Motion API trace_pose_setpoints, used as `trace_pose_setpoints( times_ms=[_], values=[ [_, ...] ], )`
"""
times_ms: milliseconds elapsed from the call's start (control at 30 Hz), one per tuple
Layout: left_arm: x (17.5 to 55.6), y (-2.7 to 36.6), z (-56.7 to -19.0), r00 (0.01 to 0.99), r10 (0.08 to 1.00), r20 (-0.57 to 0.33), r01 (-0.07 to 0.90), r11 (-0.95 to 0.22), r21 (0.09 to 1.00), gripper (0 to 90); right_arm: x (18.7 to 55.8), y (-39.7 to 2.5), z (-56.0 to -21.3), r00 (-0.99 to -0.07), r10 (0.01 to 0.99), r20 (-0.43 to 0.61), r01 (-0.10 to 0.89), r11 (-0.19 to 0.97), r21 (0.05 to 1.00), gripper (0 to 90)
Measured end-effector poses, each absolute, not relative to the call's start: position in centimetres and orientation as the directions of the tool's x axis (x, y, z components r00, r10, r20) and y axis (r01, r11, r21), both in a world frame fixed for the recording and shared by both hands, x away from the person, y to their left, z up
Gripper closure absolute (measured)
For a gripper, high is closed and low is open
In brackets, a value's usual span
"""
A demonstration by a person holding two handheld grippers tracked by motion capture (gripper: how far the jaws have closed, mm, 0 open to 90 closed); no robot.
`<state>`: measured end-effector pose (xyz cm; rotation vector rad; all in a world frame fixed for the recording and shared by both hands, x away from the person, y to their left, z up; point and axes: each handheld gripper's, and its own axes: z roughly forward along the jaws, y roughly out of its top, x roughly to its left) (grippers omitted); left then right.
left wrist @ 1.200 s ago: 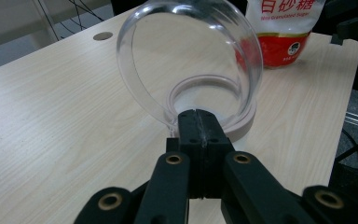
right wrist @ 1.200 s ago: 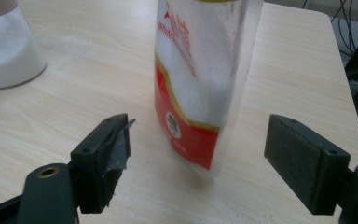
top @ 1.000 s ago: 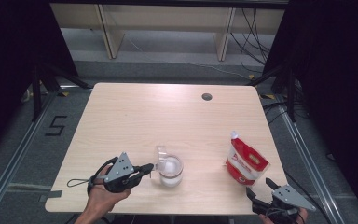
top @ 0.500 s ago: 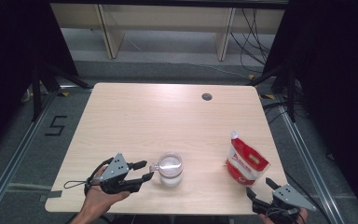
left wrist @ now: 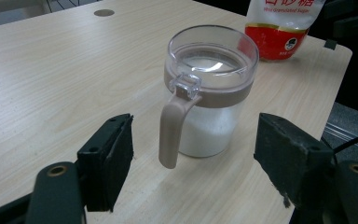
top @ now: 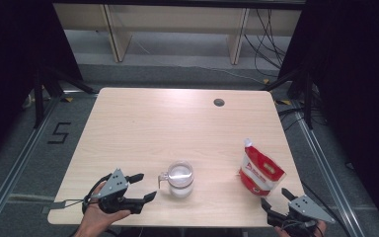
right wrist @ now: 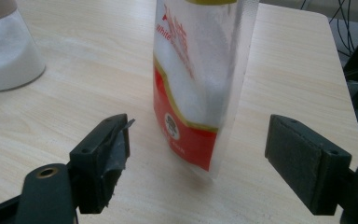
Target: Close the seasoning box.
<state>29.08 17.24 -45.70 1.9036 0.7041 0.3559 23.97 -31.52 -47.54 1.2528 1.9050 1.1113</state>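
L claw point(top: 143, 186) is wide open, low over the tabletop point(top: 177, 128) near the front edge. It holds nothing. Its jaws point at the jar point(top: 179, 178), w/ the jar's handle point(left wrist: 171, 130) lined up btwn them but not touching. The jar is clear, has a see-thru lid point(left wrist: 212, 51) on top & white sugar inside. It stands upright near the front middle of the tabletop.

R claw point(top: 277, 197) is wide open too, at the front right corner, w/ nothing in it. The sugar bag point(top: 259, 169) stands just in front of it, btwn the jaws in the right gripper view but not touched. The bag is red & white, leaning a bit, well apart from the jar. A small round hole point(top: 219, 102) sits at the far side of the tabletop.
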Motion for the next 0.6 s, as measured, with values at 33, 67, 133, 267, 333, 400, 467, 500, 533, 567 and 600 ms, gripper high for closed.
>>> trace_pose_setpoints(
  times_ms=[33, 67, 133, 267, 333, 400, 467, 500, 533, 567, 600],
  values=[
    [29.0, 17.3, -45.7, 0.784, 0.617, -0.068, 0.313, -0.299, 0.901, 27.0, 24.0, -31.5, -47.5, -0.377, 0.926, -0.031, 0.428, 0.204, 0.88, 22.7],
    [28.9, 17.3, -45.8, 0.784, 0.618, -0.058, 0.31, -0.309, 0.899, 27.0, 24.0, -31.5, -47.5, -0.379, 0.925, -0.031, 0.428, 0.205, 0.88, 22.6],
    [28.6, 17.4, -45.9, 0.78, 0.623, -0.063, 0.317, -0.305, 0.898, 26.8, 24.0, -31.6, -47.6, -0.38, 0.924, -0.038, 0.421, 0.21, 0.882, 22.6],
    [28.4, 17.8, -46.3, 0.781, 0.622, -0.056, 0.316, -0.316, 0.895, 26.6, 24.0, -31.7, -47.5, -0.386, 0.922, -0.036, 0.431, 0.214, 0.877, 22.6],
    [28.1, 17.8, -46.5, 0.778, 0.625, -0.062, 0.323, -0.312, 0.894, 26.6, 24.0, -31.7, -47.5, -0.387, 0.921, -0.044, 0.426, 0.221, 0.877, 22.6],
    [27.9, 17.8, -46.6, 0.77, 0.633, -0.073, 0.335, -0.305, 0.892, 26.6, 24.0, -31.6, -47.6, -0.38, 0.924, -0.039, 0.425, 0.212, 0.88, 22.6],
    [27.7, 17.8, -46.7, 0.773, 0.63, -0.075, 0.333, -0.303, 0.893, 26.6, 24.0, -31.6, -47.6, -0.377, 0.926, -0.033, 0.43, 0.207, 0.879, 22.6],
    [27.6, 17.7, -46.8, 0.775, 0.628, -0.074, 0.331, -0.303, 0.893, 26.5, 24.0, -31.6, -47.6, -0.378, 0.925, -0.034, 0.429, 0.208, 0.879, 22.6],
    [27.5, 17.7, -46.8, 0.778, 0.624, -0.068, 0.328, -0.311, 0.892, 26.5, 23.9, -31.6, -47.6, -0.374, 0.927, -0.03, 0.433, 0.203, 0.878, 22.5],
    [27.4, 17.7, -46.8, 0.782, 0.621, -0.061, 0.322, -0.318, 0.892, 26.2, 23.9, -31.5, -47.6, -0.368, 0.929, -0.022, 0.44, 0.195, 0.876, 22.4],
    [27.3, 17.6, -46.9, 0.783, 0.619, -0.062, 0.325, -0.323, 0.889, 25.8, 23.9, -31.5, -47.6, -0.374, 0.927, -0.028, 0.435, 0.202, 0.878, 22.4]
  ],
)
